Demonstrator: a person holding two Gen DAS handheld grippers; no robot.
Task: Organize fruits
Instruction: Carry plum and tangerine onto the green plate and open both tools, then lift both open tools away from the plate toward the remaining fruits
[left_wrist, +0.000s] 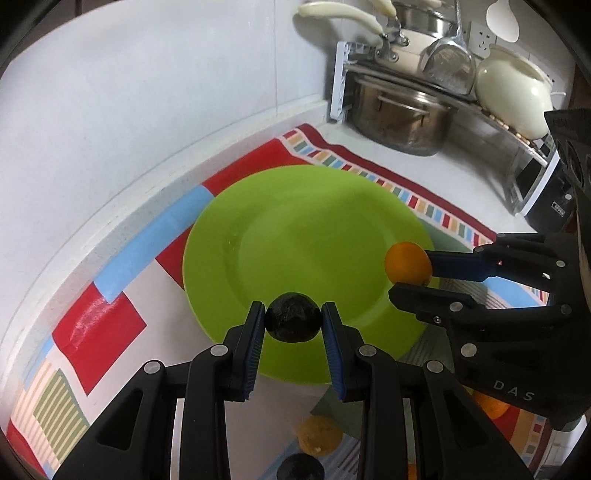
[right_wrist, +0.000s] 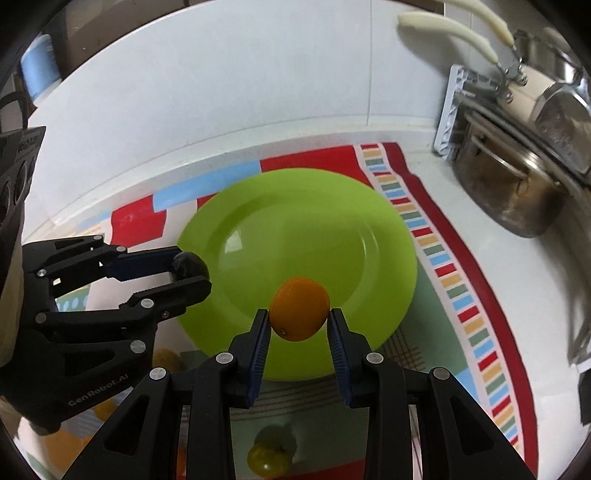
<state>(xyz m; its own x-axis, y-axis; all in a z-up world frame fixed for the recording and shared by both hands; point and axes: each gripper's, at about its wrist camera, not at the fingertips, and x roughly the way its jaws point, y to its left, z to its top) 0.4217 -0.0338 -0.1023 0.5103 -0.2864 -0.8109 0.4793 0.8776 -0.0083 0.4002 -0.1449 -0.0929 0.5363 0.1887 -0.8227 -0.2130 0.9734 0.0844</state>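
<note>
Fruit is clamped in both tools. The left hand-held gripper (left_wrist: 293, 319) grasps a dark round fruit (left_wrist: 293, 317) between its blue pads, above the near rim of the green plate (left_wrist: 295, 221). The right hand-held gripper (right_wrist: 298, 319) grasps an orange fruit (right_wrist: 299, 308), and it is also over the near part of the plate, at the right of the dark fruit. The plate lies on a colourful mat (left_wrist: 96, 325) on the white worktop (left_wrist: 461, 184), and nothing lies in its middle. Nearer than the plate, on the mat, a yellow fruit (right_wrist: 271, 450) and another dark fruit (left_wrist: 301, 467) are partly hidden under the grippers. Behind the plate, to the right, a steel pot (left_wrist: 400, 114) stands under a rack with a cream pot (left_wrist: 513, 96).
</note>
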